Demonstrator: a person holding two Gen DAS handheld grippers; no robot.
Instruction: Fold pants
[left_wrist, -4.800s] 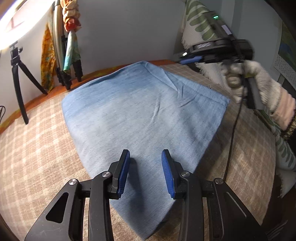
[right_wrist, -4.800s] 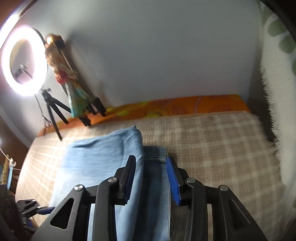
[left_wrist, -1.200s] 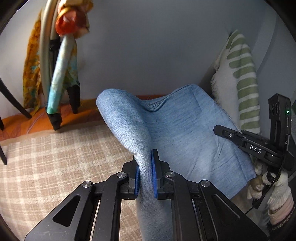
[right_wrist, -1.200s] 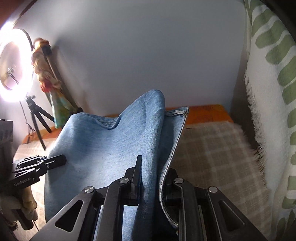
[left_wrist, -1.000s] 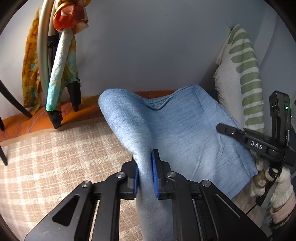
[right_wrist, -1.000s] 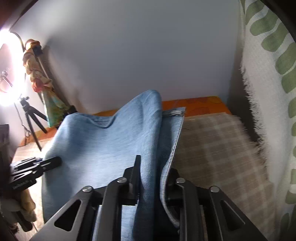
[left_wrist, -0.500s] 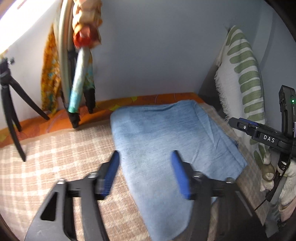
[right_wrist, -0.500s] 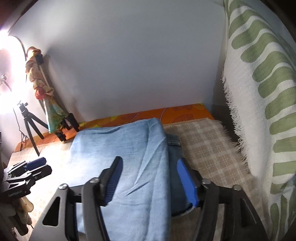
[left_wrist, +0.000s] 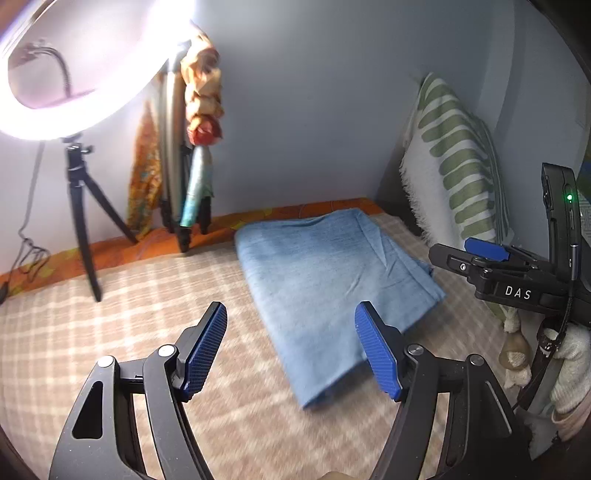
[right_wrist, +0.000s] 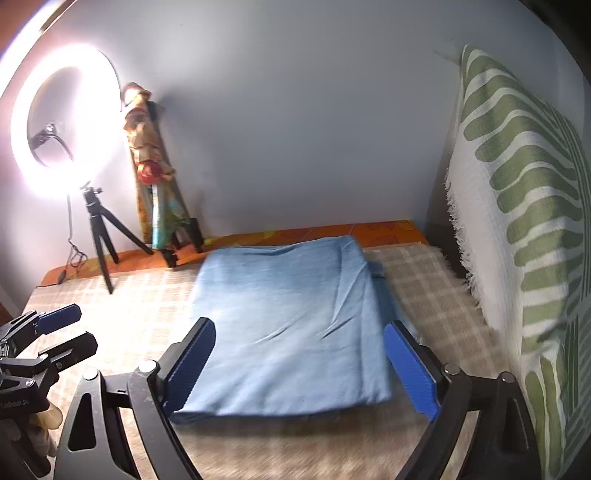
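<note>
Pants (right_wrist: 291, 328) lie folded in a flat rectangle on the bed (right_wrist: 436, 295), left gripper (left_wrist: 291, 347) and right gripper (right_wrist: 299, 365) just sprung wide and empty, leaving perhaps one more fold.

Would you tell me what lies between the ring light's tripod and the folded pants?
Only bare checked blanket lies between the tripod and the pants, shown in the right wrist view.
</note>
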